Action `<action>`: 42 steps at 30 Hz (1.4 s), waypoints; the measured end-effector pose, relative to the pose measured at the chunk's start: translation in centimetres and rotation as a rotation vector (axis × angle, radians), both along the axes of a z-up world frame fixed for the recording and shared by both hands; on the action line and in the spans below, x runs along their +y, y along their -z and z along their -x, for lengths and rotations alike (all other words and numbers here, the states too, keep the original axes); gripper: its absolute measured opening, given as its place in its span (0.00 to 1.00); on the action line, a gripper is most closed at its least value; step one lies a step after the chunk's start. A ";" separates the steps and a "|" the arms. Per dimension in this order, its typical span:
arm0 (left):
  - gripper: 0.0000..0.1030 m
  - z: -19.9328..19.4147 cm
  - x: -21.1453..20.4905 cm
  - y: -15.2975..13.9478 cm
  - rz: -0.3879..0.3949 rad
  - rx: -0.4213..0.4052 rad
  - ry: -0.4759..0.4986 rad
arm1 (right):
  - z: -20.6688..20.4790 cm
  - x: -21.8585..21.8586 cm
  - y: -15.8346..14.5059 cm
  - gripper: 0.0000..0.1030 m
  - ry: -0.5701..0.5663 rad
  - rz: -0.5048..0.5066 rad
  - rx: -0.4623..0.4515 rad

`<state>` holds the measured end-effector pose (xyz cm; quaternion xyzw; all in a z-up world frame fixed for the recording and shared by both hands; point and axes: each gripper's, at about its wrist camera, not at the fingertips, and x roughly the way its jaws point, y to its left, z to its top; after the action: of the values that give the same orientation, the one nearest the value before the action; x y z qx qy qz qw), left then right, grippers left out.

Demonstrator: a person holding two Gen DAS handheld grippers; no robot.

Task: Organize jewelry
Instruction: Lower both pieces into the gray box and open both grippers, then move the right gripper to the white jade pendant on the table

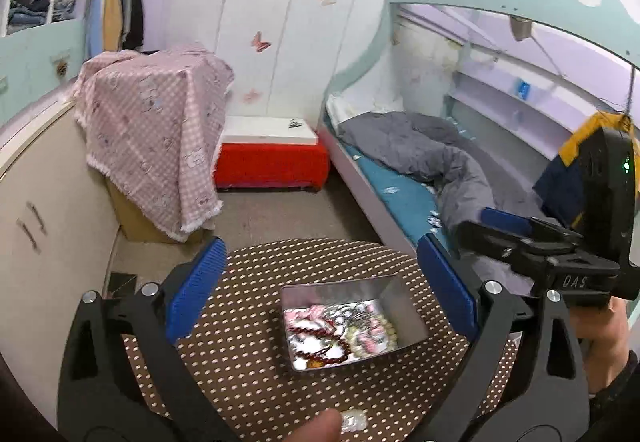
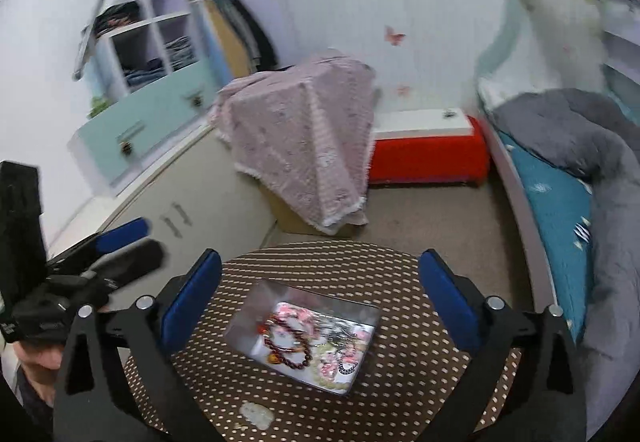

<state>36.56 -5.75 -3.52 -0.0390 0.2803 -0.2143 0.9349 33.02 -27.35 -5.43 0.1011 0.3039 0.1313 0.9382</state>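
Note:
An open metal tin (image 1: pixel 400 306) (image 2: pixel 256 306) sits on a round table with a brown dotted cloth (image 1: pixel 248 362) (image 2: pixel 400 362). In it lies a tangle of jewelry: a dark red bead bracelet (image 1: pixel 320 338) (image 2: pixel 288 346), pink pieces and pale beads. A small pale trinket (image 1: pixel 354 420) (image 2: pixel 256 414) lies on the cloth near the front edge. My left gripper (image 1: pixel 320 282) (image 2: pixel 124 242) hovers open above the tin, nothing between its blue pads. My right gripper (image 2: pixel 320 294) (image 1: pixel 492 228) is likewise open and empty, just right of the left one.
A bed with a grey duvet (image 1: pixel 440 153) runs along the right. A box under a pink checked cloth (image 1: pixel 160 129) and a red bench (image 1: pixel 272 161) stand beyond the table. A beige cabinet (image 1: pixel 52 209) is at the left. A fingertip (image 1: pixel 320 428) shows at the bottom.

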 end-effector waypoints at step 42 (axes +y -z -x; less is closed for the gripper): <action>0.92 13.7 2.6 6.7 -0.142 0.010 -0.123 | 11.6 0.6 5.6 0.92 0.086 0.048 0.046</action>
<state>22.85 -3.19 -10.18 0.0090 0.2963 -0.1357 0.9454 21.44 -26.73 -11.05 0.0946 0.3237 0.0812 0.9379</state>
